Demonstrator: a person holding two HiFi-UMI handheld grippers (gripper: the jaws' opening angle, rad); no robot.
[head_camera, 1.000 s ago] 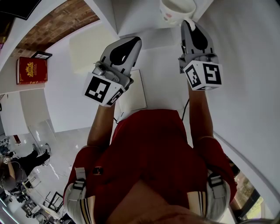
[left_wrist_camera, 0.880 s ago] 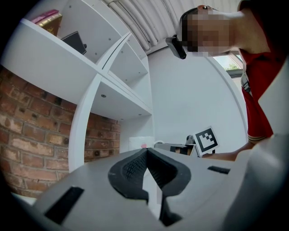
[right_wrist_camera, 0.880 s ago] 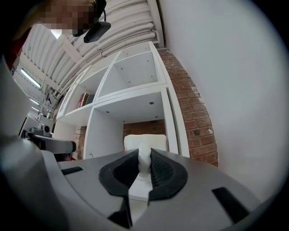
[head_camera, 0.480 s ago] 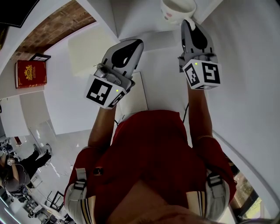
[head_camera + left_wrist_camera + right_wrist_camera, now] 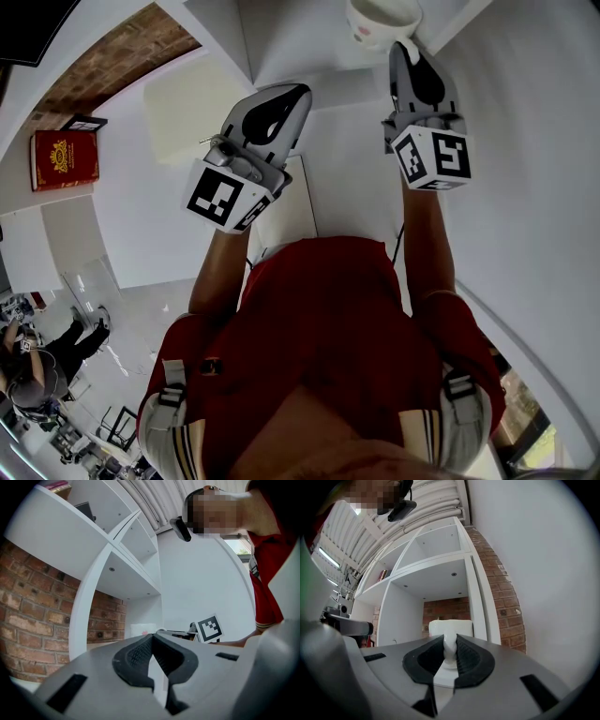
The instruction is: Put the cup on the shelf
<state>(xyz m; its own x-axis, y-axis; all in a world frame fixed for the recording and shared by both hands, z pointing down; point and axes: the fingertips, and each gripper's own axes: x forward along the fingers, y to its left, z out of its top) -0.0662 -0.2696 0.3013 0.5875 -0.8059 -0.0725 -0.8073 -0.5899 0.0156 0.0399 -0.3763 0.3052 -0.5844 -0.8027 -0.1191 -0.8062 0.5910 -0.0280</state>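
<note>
At the top edge of the head view, the right claw [image 5: 405,49] is clenching the handle of the white cup [image 5: 380,19], holding it out ahead of the person. The left claw [image 5: 289,96] is hanging lower and to the left, well apart from the cup and carrying nothing. A red book [image 5: 66,155] is showing at the far left and is playing no part.

Looking through the left gripper view, the jaws are meeting at their tips with nothing between them. The white shelf [image 5: 86,602] and a brick wall [image 5: 28,620] are filling the background.

Looking through the right gripper view, both pads are pressing on the cup's handle, and the cup body is standing upright just beyond the jaw tips. It is facing an open compartment of the shelf backed by brick. Whether its base is touching the shelf board cannot be told.

Judged from these views, transport is nearing completion and the cup is lining up with the compartment. The remaining steps are seating the cup on the board, releasing the handle and drawing the right claw clear.
</note>
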